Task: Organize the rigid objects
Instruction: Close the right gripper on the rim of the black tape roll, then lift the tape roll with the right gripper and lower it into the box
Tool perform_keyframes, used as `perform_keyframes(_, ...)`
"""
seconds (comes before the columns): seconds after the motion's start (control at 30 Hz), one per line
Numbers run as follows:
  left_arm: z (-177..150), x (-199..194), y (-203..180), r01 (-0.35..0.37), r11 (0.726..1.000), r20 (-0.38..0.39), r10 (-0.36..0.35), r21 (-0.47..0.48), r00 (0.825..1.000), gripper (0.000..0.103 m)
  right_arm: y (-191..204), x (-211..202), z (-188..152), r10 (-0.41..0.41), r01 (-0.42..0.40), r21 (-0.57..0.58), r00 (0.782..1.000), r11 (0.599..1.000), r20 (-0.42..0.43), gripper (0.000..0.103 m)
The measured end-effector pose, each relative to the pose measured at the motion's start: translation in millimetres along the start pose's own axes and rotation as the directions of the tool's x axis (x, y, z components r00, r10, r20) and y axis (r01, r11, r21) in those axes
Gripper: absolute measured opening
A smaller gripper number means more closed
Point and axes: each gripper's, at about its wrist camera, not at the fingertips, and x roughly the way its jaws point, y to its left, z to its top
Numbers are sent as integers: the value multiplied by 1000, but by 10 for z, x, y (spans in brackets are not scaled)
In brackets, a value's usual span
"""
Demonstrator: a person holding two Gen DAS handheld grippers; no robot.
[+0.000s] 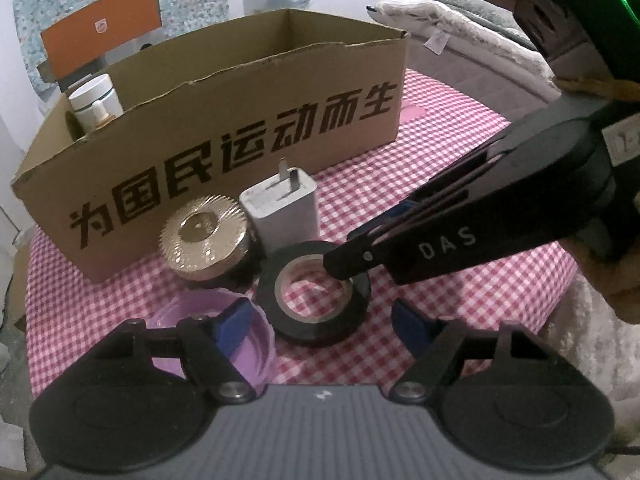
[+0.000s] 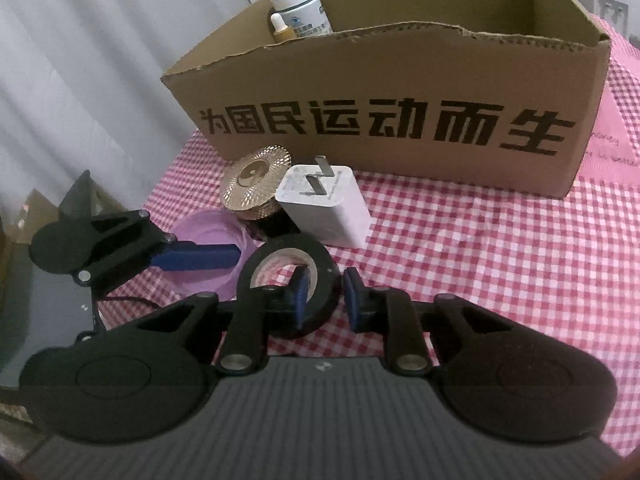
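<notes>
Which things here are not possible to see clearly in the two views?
- Cardboard box inside: both views, front wall hides it below the white bottle.
- Purple lid: left wrist view, left hand-held gripper covers part.
- Black tape roll, near side: right wrist view, right hand-held gripper hides it.

A brown corrugated cardboard box [image 2: 400, 92], matt and rough along its torn top edge, is standing on a red-and-white checked woven cloth [image 1: 460, 280] that is covering the tabletop. A black roll of plastic tape [image 1: 316, 292] is showing a faint sheen on its smooth outer face, its core looking like pale card. Beside it, a round gold-coloured ridged lid [image 1: 204, 232] is glinting like polished metal, and a white plastic charger block [image 2: 324, 204] with metal prongs is looking smooth and semi-matt. A translucent purple plastic lid [image 2: 208, 256] is shining glossily.
</notes>
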Motion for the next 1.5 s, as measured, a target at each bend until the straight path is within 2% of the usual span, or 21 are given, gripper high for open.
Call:
perform_keyframes(0.23, 102, 73, -156, 52, 998, 14, -52, 37, 999, 77, -173, -157, -31, -48, 48, 26, 999, 999, -1, 18)
perform_keyframes(0.43, 116, 103, -234, 10, 996, 10, -11, 91, 1000, 77, -261, -247, -65, -74, 74, 47, 997, 996, 7, 20)
perform_keyframes(0.53, 93, 115, -207, -13, 996, -10, 14, 93, 1000, 77, -242, -282, -66, -47, 46, 38, 999, 998, 22, 21)
perform_keyframes(0.7, 115, 55, -145, 21, 998, -2, -21, 63, 1000, 78, -188, -151, -56, -65, 66, 4, 998, 998, -15, 25)
perform_keyframes(0.87, 209, 85, -262, 28, 991, 6, -29, 127, 1000, 79, -199, -151, -55, -80, 80, -16, 997, 997, -10, 20)
perform_keyframes(1.0, 274, 171, -385, 53, 981, 10, -56, 187, 998, 83, -284, -218, -101, -95, 95, 6, 995, 995, 0, 18)
perform_keyframes(1.23, 336, 383, -506, 82, 971, -35, -76, 223, 996, 84, -386, -273, -128, -68, 67, 63, 998, 996, 16, 17)
perform_keyframes(1.37, 393, 446, -465, 94, 978, -47, -87, 188, 995, 81, -375, -288, -128, -58, 56, 61, 998, 997, 24, 17)
perform_keyframes(1.5, 405, 466, -413, 86, 983, -35, -82, 159, 996, 68, -389, -289, -134, -48, 46, 61, 998, 997, 31, 17)
